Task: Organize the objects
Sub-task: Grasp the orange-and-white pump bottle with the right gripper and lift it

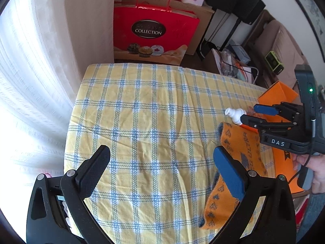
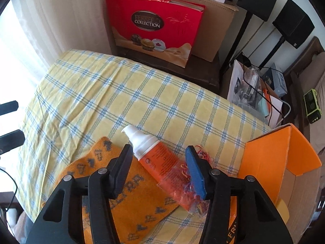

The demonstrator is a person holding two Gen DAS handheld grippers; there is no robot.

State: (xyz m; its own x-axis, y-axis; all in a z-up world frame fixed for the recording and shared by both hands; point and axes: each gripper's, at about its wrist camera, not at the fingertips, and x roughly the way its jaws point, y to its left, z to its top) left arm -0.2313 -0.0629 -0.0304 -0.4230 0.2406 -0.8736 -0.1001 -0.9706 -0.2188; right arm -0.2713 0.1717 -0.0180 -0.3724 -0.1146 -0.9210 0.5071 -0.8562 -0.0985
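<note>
the right gripper [image 2: 160, 169] has its jaws apart around an orange pump bottle [image 2: 160, 162], pads not touching it; it lies on the checked tablecloth [image 2: 121, 101] beside an orange patterned cloth [image 2: 138, 185]. the left gripper [image 1: 162, 168] is spread wide, holding nothing. red bag [image 2: 152, 26] behind reads "ferrero collection".

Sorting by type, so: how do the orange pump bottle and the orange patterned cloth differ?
The pump bottle is a rigid tube with a white pump head; the patterned cloth is soft, flat and carries grey motifs. The bottle lies partly on the cloth, between the right tongs; the cloth lies spread on the tablecloth. Both are orange.
</note>
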